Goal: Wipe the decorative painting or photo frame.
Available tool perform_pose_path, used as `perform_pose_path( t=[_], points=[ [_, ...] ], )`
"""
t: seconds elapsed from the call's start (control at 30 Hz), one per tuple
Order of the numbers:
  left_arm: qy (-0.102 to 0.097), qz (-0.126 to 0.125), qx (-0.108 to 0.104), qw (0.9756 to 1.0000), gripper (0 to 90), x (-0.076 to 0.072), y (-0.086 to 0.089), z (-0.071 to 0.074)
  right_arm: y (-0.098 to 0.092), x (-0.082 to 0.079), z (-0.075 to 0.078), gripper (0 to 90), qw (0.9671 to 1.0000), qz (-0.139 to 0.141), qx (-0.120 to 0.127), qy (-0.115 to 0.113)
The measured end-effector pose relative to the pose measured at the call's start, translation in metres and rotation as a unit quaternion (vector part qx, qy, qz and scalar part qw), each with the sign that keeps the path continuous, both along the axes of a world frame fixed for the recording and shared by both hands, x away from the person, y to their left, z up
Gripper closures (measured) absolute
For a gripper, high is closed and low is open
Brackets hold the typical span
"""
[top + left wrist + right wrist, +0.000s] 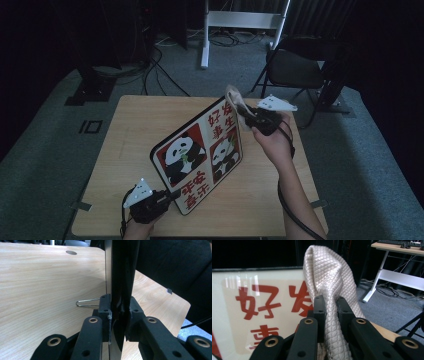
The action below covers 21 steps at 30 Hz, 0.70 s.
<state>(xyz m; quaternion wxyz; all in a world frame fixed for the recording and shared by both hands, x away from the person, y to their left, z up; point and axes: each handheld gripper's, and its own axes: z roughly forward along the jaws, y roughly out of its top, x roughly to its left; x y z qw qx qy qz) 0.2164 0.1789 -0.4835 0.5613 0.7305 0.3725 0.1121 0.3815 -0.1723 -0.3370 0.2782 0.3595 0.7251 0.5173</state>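
On table (125, 150) | left claw (172, 196) clamps panda board (200, 155) lower edge | right claw (248, 119) clamps cloth (235, 102) at top corner

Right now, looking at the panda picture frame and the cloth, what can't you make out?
- High view: whether the cloth touches the picture frame glass; too small.
- Left gripper view: the frame's front, seen edge-on.
- Right gripper view: the cloth's lower end, cut off by the bottom edge and the right gripper.

Folding chair (292, 67) beyond wooden table (135, 135)
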Motion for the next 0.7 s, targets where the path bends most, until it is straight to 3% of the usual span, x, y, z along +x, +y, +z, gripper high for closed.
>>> perform_pose_path(
  t=[0.7],
  points=[
    [0.0, -0.005, 0.004, 1.0, 78.7, 0.001, 0.0, 0.0, 0.007, 0.005, -0.033, 81.5, 0.9991, 0.005, -0.025, 0.035]
  ],
)
